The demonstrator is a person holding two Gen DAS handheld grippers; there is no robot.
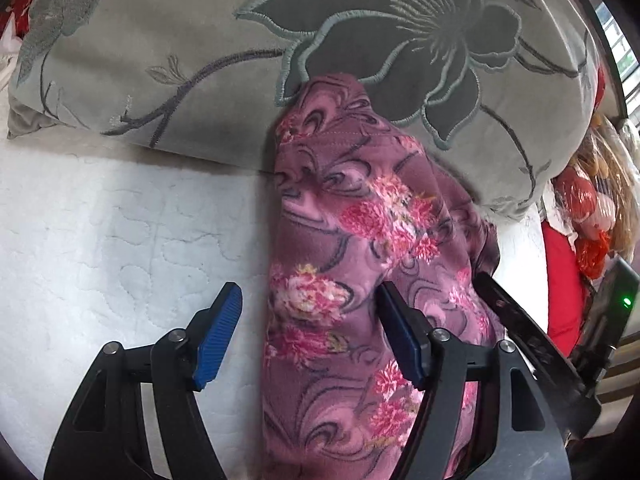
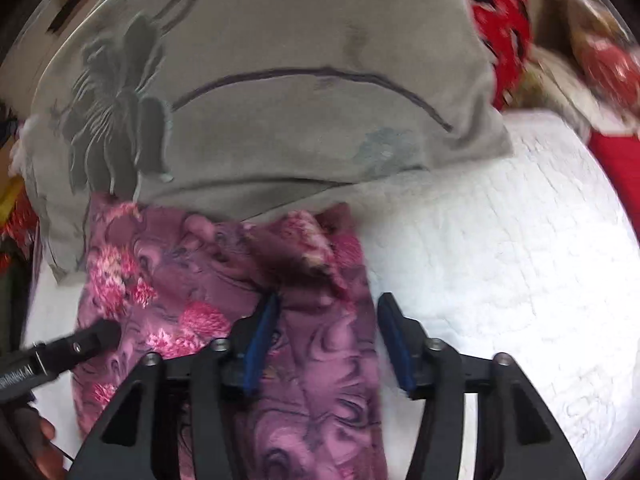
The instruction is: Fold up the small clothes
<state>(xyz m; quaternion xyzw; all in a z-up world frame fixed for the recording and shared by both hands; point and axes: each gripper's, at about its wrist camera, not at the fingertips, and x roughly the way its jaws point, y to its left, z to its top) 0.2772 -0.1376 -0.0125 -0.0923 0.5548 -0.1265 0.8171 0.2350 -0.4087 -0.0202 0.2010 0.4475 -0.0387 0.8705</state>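
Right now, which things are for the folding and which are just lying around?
For the folding:
- purple flowery cloth
- left gripper, open
- right gripper, open
- white quilted bed cover it lies on

Just lying around:
- grey flower pillow
- red fabric behind the pillow
- red shiny bag at the edge

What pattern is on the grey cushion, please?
Large dark embroidered flowers on the grey cushion, clearest in the left wrist view.

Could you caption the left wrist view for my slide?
Open left claw straddles the edge of a purple floral garment below a grey pillow.
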